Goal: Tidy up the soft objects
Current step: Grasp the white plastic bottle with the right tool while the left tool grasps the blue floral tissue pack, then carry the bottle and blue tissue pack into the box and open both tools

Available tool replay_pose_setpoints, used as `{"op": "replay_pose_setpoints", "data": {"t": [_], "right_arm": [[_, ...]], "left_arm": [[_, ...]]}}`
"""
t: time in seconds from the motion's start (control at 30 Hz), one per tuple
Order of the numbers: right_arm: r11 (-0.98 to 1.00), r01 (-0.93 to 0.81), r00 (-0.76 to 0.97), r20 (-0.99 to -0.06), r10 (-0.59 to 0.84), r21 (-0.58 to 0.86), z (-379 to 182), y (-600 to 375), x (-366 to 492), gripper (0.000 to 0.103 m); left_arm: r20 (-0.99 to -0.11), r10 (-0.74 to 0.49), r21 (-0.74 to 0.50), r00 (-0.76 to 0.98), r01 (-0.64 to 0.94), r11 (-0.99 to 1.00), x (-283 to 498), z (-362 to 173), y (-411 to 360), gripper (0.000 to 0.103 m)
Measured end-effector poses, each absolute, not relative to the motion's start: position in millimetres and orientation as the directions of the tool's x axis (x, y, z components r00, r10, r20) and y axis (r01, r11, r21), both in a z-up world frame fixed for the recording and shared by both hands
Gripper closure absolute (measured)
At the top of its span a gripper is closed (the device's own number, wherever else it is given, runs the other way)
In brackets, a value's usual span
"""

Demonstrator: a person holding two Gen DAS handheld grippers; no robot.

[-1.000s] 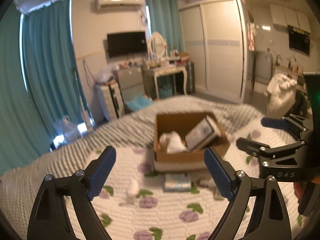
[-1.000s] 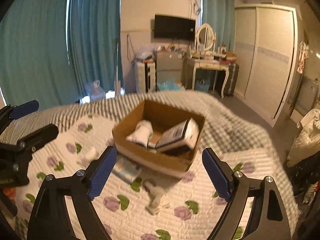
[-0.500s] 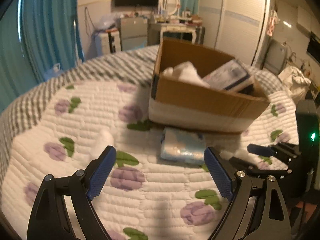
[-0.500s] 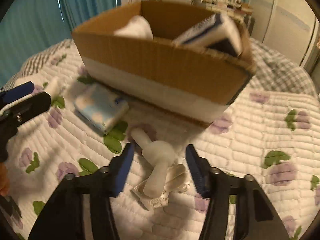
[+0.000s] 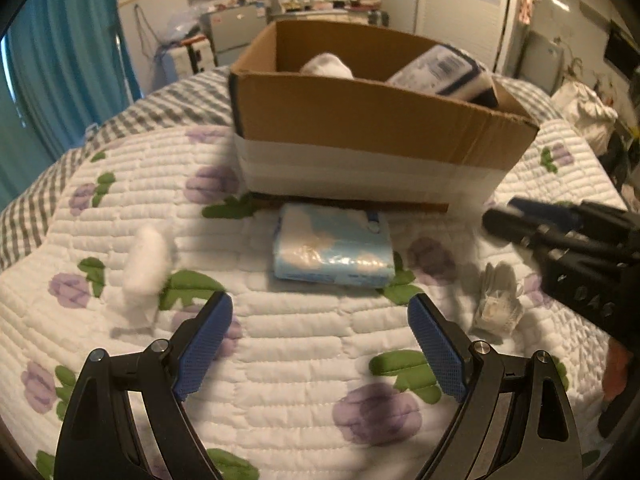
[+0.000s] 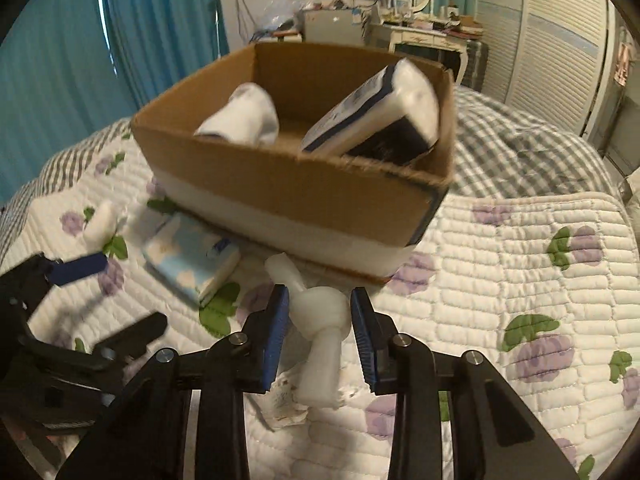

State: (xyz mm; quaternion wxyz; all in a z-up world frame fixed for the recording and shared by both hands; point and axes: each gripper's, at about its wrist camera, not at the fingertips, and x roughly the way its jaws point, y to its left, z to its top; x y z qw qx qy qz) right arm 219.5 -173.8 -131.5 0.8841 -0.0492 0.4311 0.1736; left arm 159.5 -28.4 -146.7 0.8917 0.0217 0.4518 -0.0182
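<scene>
A cardboard box point(image 5: 372, 120) stands on the flowered quilt point(image 5: 280, 360) and holds a white sock point(image 6: 244, 116) and a blue-and-white pack point(image 6: 380, 112). A light blue tissue pack point(image 5: 332, 246) lies in front of the box. My left gripper point(image 5: 320, 344) is open and empty, just short of the tissue pack. A white rolled sock point(image 5: 146, 264) lies to its left. My right gripper point(image 6: 320, 332) has its jaws close around a knotted white cloth point(image 6: 320, 316); I cannot tell if they press it. A crumpled clear wrapper point(image 5: 498, 296) lies beneath.
The bed's grey checked blanket point(image 6: 520, 152) lies behind the box. Teal curtains point(image 5: 60, 60) hang at the left. A dressing table point(image 6: 424, 36) and a white wardrobe point(image 6: 560, 32) stand beyond the bed.
Both grippers have dropped from high above the bed to just over the quilt. The right jaws have narrowed around the knotted cloth. The left gripper has moved closer to the tissue pack.
</scene>
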Motion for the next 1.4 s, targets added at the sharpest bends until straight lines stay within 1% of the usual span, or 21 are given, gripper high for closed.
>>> {"op": "replay_pose_setpoints", "data": {"t": [0.13, 0.3, 0.43, 0.53, 0.63, 0.8, 0.9, 1.03, 1.33, 1.4], "right_arm": [[0.936, -0.348, 0.570, -0.780, 0.261, 0.058, -132, -170, 222, 0.071], [0.933, -0.357, 0.568, -0.782, 0.256, 0.047, -133, -166, 225, 0.071], [0.934, -0.353, 0.555, -0.791, 0.256, 0.054, -137, -166, 229, 0.071], [0.939, -0.339, 0.570, -0.784, 0.247, 0.049, -135, -169, 229, 0.071], [0.942, -0.331, 0.580, -0.774, 0.254, 0.061, -131, -171, 226, 0.071], [0.945, -0.323, 0.588, -0.770, 0.248, 0.058, -134, -173, 218, 0.071], [0.947, -0.312, 0.585, -0.769, 0.257, 0.079, -132, -178, 209, 0.071], [0.947, -0.314, 0.625, -0.738, 0.254, 0.061, -110, -180, 194, 0.071], [0.936, -0.350, 0.718, -0.632, 0.292, 0.034, -30, -177, 159, 0.071], [0.933, -0.359, 0.746, -0.593, 0.304, 0.027, -7, -177, 151, 0.071]], "left_arm": [[-0.818, -0.017, 0.013, 0.574, 0.049, 0.999, 174, -155, -32, 0.012], [-0.827, 0.003, 0.031, 0.562, 0.039, 0.999, 193, -170, -35, 0.012], [-0.825, 0.034, 0.069, 0.565, 0.041, 0.997, 201, -179, -39, 0.014], [-0.811, 0.031, 0.071, 0.585, 0.045, 0.996, 198, -181, -39, 0.015], [-0.800, 0.010, 0.065, 0.600, 0.069, 0.995, 192, -179, -38, 0.031], [-0.784, 0.003, 0.102, 0.621, 0.123, 0.987, 171, -167, -48, 0.031], [-0.775, -0.004, 0.101, 0.632, 0.129, 0.987, 155, -155, -50, 0.031], [-0.752, 0.018, 0.128, 0.659, 0.119, 0.985, 143, -132, -48, 0.031], [-0.652, -0.012, 0.091, 0.758, 0.094, 0.991, 118, -51, -48, 0.031], [-0.625, -0.022, 0.074, 0.780, 0.087, 0.993, 114, -33, -46, 0.031]]}}
